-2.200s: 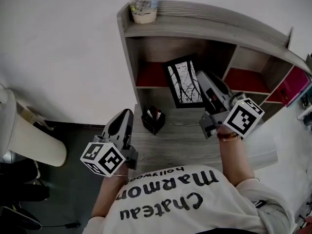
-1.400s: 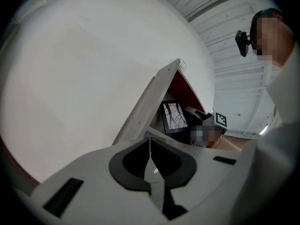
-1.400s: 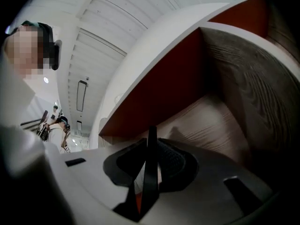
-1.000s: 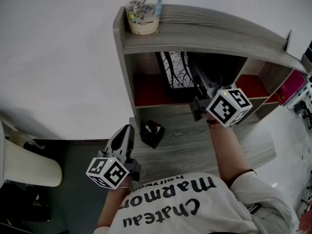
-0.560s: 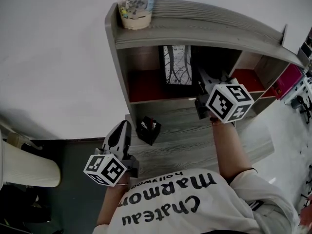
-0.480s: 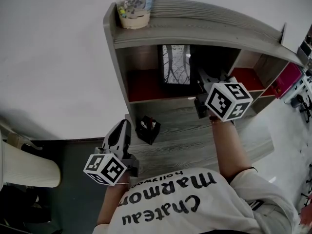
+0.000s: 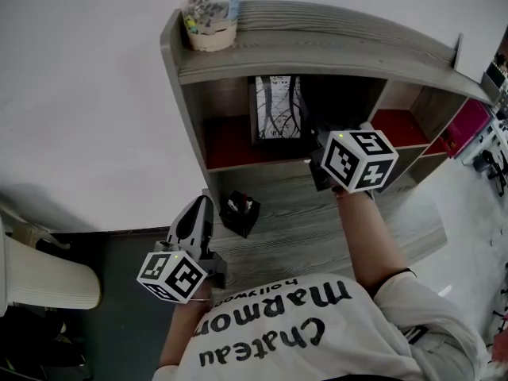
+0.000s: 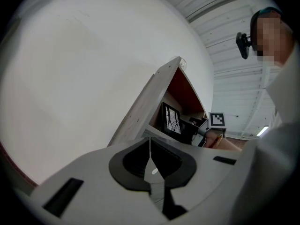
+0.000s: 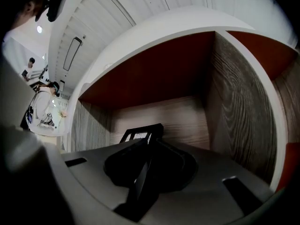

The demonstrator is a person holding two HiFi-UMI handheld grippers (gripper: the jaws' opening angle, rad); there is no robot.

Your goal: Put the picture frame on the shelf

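Observation:
The picture frame (image 7: 277,108), black with a bare-tree print, stands upright inside the shelf's (image 7: 317,42) middle-left compartment, its lower edge at the red floor. My right gripper (image 7: 316,144) reaches into that compartment from the right and is shut on the frame's edge. In the right gripper view the frame's thin black edge (image 9: 140,136) runs between the jaws of the right gripper (image 9: 148,145). My left gripper (image 7: 203,206) hangs low by the desk's left end. It is shut with nothing in it, and its tips (image 8: 150,143) meet. The left gripper view shows the frame (image 8: 171,118) far off.
A plastic cup (image 7: 208,21) stands on the shelf top at the left end. A black pen holder (image 7: 240,212) sits on the grey desk (image 7: 317,232) below. Pink bins (image 7: 470,122) fill the right compartments. A white chair (image 7: 40,280) is at the far left.
My right gripper has carried the frame up off the desk into the shelf compartment, turned it upright, then shifted it slightly left. The left gripper has stayed put.

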